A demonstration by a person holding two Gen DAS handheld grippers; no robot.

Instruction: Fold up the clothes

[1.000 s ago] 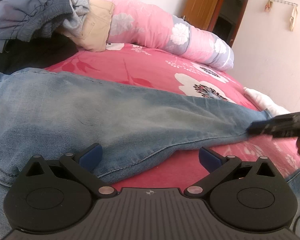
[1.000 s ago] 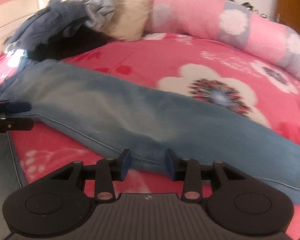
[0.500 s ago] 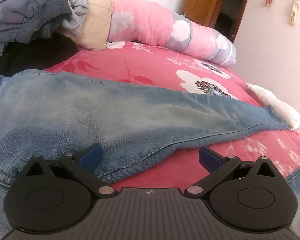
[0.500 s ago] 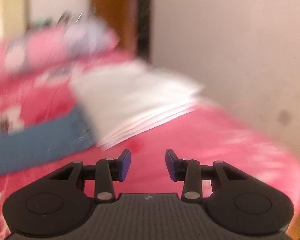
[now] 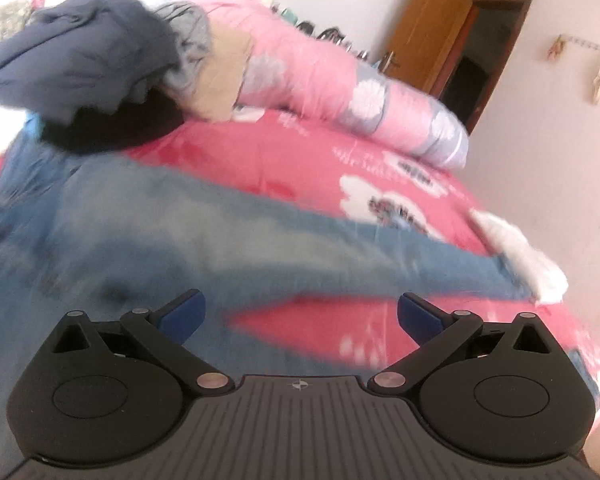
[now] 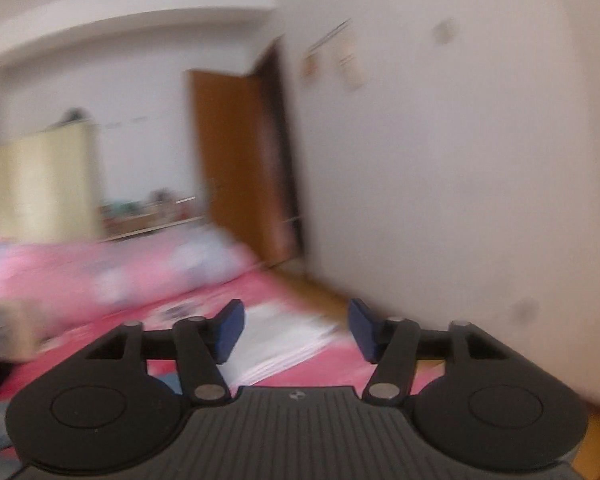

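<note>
faded blue denim jeans [image 5: 228, 240] lie unfolded on the pink floral bed [image 5: 300, 152]; left gripper [image 5: 300, 316] spread empty, right gripper [image 6: 296, 330] opening, empty.

The left wrist view looks down close over the jeans [image 5: 204, 240] along the bed [image 5: 300, 160] toward its far edge, the right wrist view faces nearly level toward the wall, both sharing the wooden door [image 5: 424, 32] and pink quilt [image 6: 100, 268].

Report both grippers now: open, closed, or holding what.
Left gripper: open, nothing held, fingers apart above the jeans.
Right gripper: opening, nothing between its fingers, the folded white cloth beyond.
</note>
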